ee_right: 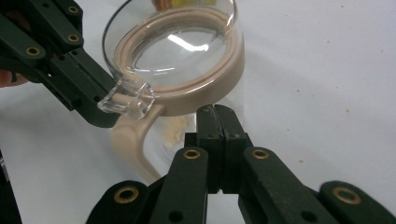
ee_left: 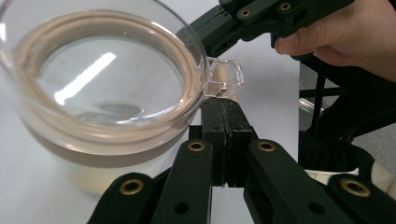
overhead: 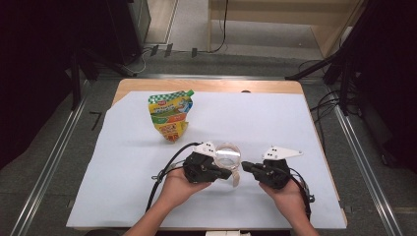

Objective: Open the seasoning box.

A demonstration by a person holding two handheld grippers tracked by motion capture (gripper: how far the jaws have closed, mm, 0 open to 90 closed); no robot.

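Clear-lidded beige jug [overhead: 228, 158] with clear lid tab, between two closed empty tools.

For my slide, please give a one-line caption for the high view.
Two hand-held tongs, left and right, both shut, meet at a lidded clear jar on a white sheet; a colourful pouch lies behind.

- A lab-like recording room is showing: dark tripod legs [overhead: 314, 69] standing beyond the jaws.
- Cables [overhead: 327, 105] trailing over grey carpet beside the paper-covered table [overhead: 275, 123].
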